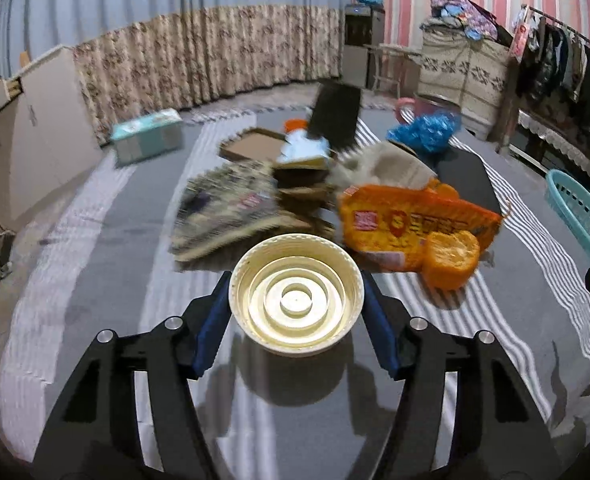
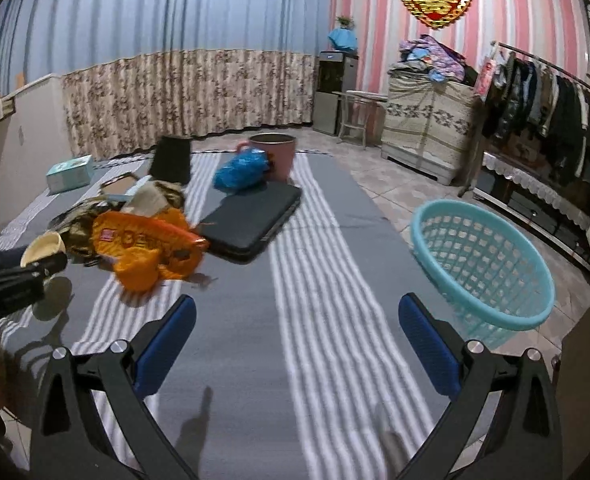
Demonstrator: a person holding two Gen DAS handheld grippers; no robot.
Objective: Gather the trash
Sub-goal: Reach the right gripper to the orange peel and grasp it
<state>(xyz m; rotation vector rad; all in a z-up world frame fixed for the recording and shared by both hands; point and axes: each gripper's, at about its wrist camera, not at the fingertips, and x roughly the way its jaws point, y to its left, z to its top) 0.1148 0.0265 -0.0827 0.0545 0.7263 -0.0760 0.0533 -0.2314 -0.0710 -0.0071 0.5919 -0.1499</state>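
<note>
Cream lid (image 1: 296, 295) clamped in left claw (image 1: 296, 300); right claw (image 2: 297, 334) gapes beside teal basket (image 2: 483, 264).

A basket (image 2: 483, 264) is sitting at the mat's (image 2: 335, 280) right edge; wrappers (image 2: 147, 240) are lying far left, a laptop (image 2: 251, 220) lying just right of them.

Between the blue pads (image 1: 211, 316) of the black left gripper (image 1: 297, 312) sits a cream lid (image 1: 296, 295) ringed with concentric circles. Just beyond it lie an orange wrapper (image 1: 407, 220) with a red label and an orange peel (image 1: 451, 258). The bedspread (image 2: 327, 280) under the right gripper (image 2: 297, 348) is grey with white stripes. To that gripper's right stands a turquoise lattice basket (image 2: 491, 256); ahead lie a black laptop (image 2: 251, 220) and a blue bag (image 2: 241, 170).
</note>
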